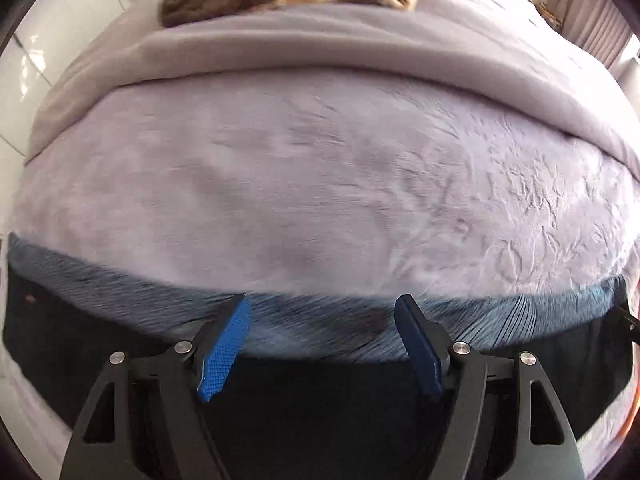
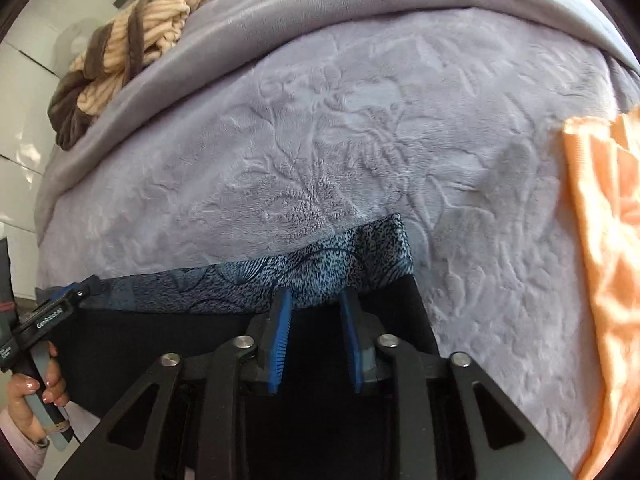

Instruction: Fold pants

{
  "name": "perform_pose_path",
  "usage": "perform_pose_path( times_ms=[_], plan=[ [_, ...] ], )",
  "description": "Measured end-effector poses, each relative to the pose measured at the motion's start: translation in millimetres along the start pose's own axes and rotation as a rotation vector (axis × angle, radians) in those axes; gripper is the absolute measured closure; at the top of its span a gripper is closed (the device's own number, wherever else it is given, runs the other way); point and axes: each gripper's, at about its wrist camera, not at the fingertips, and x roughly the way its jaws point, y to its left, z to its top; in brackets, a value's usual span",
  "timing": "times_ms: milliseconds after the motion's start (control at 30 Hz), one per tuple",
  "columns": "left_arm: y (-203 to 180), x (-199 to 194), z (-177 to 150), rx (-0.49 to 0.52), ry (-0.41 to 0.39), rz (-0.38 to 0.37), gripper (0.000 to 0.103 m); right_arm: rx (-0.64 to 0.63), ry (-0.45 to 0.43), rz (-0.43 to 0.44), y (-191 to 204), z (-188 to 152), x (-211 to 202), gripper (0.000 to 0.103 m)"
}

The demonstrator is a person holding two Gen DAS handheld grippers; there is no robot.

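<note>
The pants lie flat on a lavender embossed blanket (image 1: 320,168). They are black cloth (image 1: 320,392) with a blue speckled band (image 1: 120,292) along the far edge. My left gripper (image 1: 322,304) points down over that band, its blue pads wide apart and pressing on nothing. In the right wrist view the speckled band (image 2: 328,252) ends at the pants' right corner, with the black cloth (image 2: 140,340) beneath it. My right gripper (image 2: 316,296) hovers over the band near that corner, jaws apart, with only the cloth below showing in the gap.
A beige and brown striped throw (image 2: 132,40) is bunched at the bed's far left. An orange cloth (image 2: 600,240) lies on the blanket to the right. A smooth grey cover (image 1: 280,40) is folded across the far side. A hand (image 2: 36,392) grips the other gripper's handle at lower left.
</note>
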Motion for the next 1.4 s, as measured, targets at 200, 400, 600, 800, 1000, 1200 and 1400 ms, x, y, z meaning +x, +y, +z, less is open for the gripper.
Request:
perform_pose_path(
  times_ms=[200,400,600,800,1000,1200,1400],
  plan=[
    [75,-42,-46,-0.021,0.008,0.017,0.028,0.033,0.015,0.153,36,-46,-23,0.054],
    [178,-58,-98,-0.144,0.026,-0.002,0.028,-0.108,0.078,0.295,147,-67,-9,0.054],
    [277,-64,-114,-0.155,-0.039,0.047,0.028,-0.429,0.142,0.429,327,-60,21,0.05],
    [361,-28,-101,-0.149,-0.075,0.095,0.027,-0.754,0.278,0.522,536,-59,92,0.05],
    [400,2,-123,-0.21,-0.068,0.033,0.027,-0.985,0.344,0.437,663,-75,175,0.05],
    [398,-1,-134,-0.217,-0.121,0.019,0.027,-1.065,0.436,0.371,709,-81,227,0.05],
    [398,-12,-142,-0.236,-0.128,0.008,0.027,-1.068,0.501,0.445,710,-82,220,0.095]
  ],
)
